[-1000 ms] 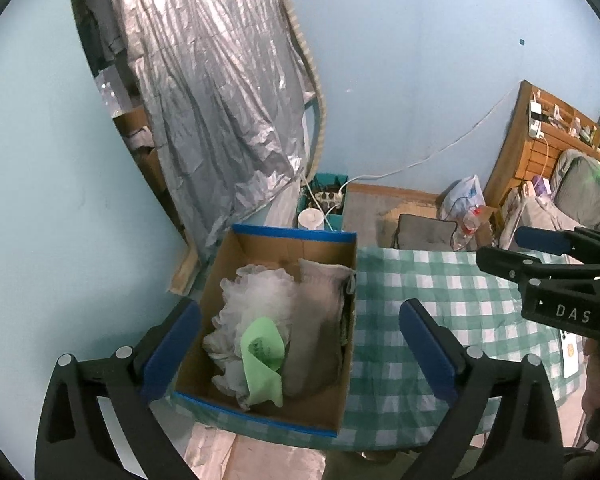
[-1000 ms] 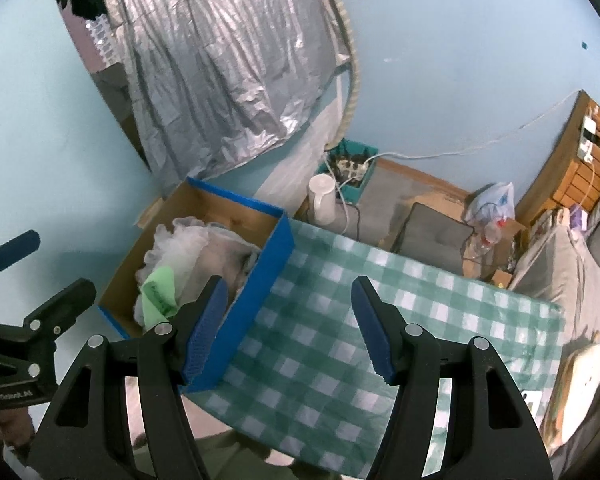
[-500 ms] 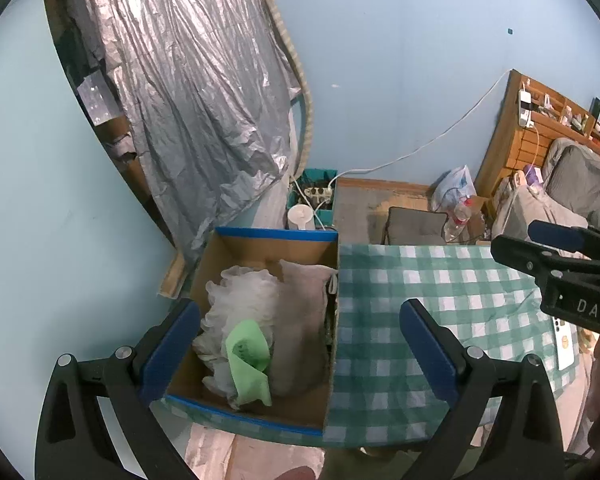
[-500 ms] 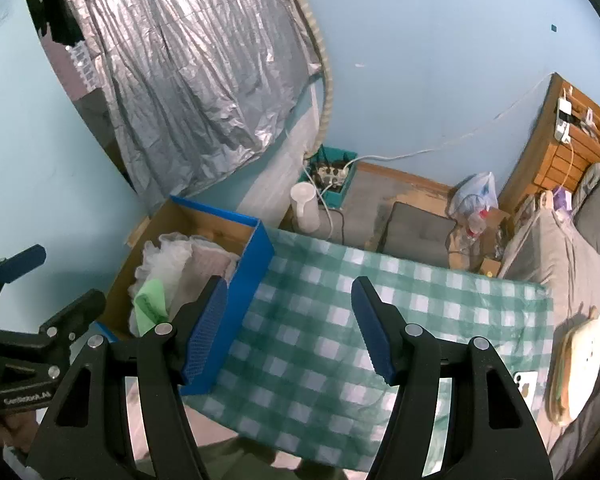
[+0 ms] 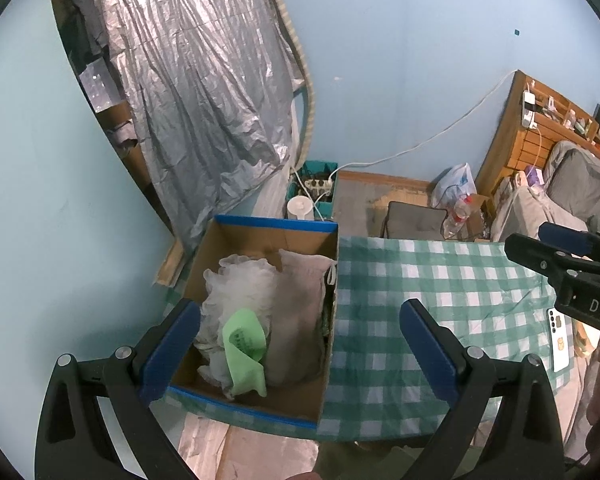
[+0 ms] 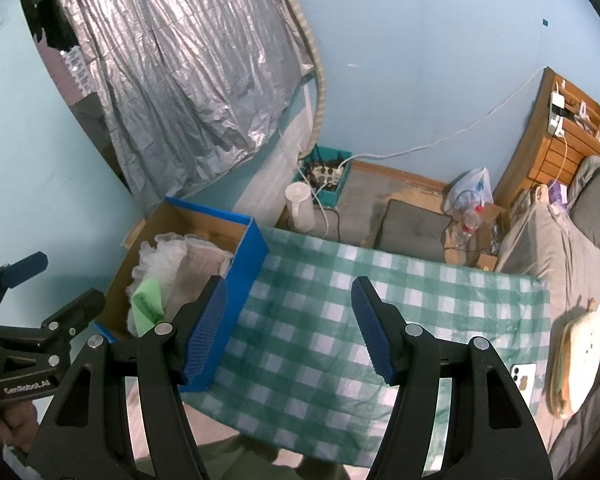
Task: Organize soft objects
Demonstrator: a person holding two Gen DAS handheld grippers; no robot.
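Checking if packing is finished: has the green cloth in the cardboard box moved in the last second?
No. The green cloth lies against the white frilly fabric in the cardboard box, as before; only the camera's framing shifted.

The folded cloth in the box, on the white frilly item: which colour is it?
Light green folded cloth, seen best in the left wrist view.

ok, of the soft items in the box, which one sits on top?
The green cloth: a bright, folded piece draped over the white frilly fabric. The beige drawstring bag lies beside them against the box's table-side wall.
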